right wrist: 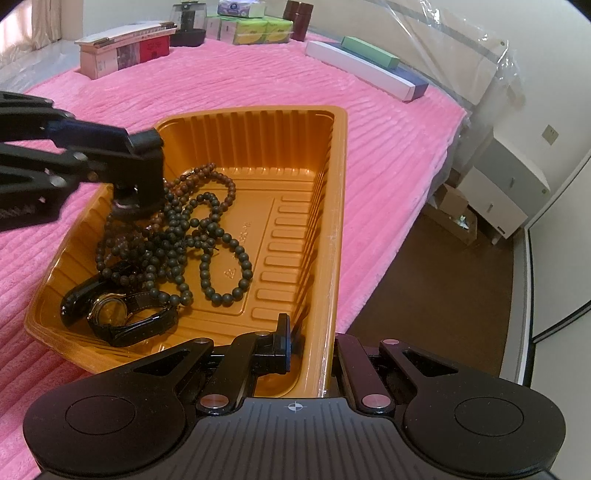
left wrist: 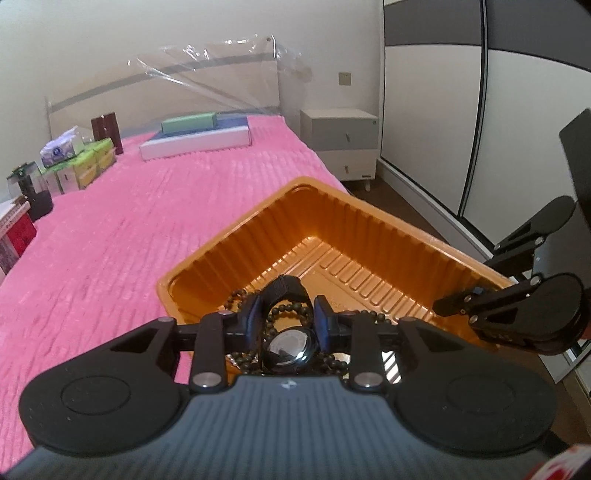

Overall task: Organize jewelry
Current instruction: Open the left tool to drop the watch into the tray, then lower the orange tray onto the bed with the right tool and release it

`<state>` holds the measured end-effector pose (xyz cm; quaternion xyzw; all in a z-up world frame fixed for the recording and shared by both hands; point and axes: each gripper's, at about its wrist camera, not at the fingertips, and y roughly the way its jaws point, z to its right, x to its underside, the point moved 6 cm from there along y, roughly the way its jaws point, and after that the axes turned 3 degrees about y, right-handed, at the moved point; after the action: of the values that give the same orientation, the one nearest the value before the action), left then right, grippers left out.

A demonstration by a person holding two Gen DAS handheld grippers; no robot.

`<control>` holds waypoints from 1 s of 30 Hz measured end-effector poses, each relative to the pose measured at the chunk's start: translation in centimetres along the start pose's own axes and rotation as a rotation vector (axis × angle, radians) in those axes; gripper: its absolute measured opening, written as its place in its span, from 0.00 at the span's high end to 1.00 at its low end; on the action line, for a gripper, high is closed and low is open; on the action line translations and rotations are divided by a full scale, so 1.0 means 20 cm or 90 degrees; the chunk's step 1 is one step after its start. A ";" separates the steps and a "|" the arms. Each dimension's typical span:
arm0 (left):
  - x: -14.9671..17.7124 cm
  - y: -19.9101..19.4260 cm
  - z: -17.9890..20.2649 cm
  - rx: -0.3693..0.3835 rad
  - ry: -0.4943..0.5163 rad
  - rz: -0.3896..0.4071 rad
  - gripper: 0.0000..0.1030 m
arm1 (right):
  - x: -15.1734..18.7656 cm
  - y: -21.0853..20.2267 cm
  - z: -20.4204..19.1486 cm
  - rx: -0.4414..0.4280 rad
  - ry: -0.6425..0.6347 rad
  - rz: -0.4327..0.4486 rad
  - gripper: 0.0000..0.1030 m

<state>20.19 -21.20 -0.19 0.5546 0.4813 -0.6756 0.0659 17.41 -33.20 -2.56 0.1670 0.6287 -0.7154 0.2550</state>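
An orange plastic tray (right wrist: 334,206) lies on the pink bed and holds several dark bead strings (right wrist: 207,236) and a black-strapped wristwatch (right wrist: 122,317). My left gripper (left wrist: 288,319) is over the tray's left end, its jaws closed on a second black watch (left wrist: 290,349) with a shiny round case, just above the beads. It shows in the right wrist view (right wrist: 138,184) too. My right gripper (right wrist: 310,347) straddles the tray's near right wall, one finger inside and one outside, gripping it. The tray also shows in the left wrist view (left wrist: 369,218).
Pink bedspread (left wrist: 129,240) all around the tray. Boxes, a tissue pack and jars (right wrist: 240,26) line the far side; a white and blue flat box with a green box on it (left wrist: 199,136) lies near the headboard. The bed edge and brown floor (right wrist: 436,280) are right of the tray.
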 end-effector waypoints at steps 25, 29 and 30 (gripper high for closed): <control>0.51 -0.53 -0.45 -0.164 -0.190 -0.027 0.46 | 0.03 0.17 0.24 -0.143 0.117 0.009 0.95; 0.58 -0.61 -0.45 -0.161 -0.238 -0.038 0.36 | 0.05 0.12 0.31 -0.193 0.213 0.043 0.90; 0.59 -0.63 -0.44 -0.164 -0.246 -0.036 0.34 | 0.06 0.10 0.33 -0.199 0.232 0.052 0.84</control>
<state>13.88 -2.89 -1.86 0.3883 0.5570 -0.7041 0.2081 18.17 -40.11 -3.78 0.2771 0.7602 -0.5566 0.1885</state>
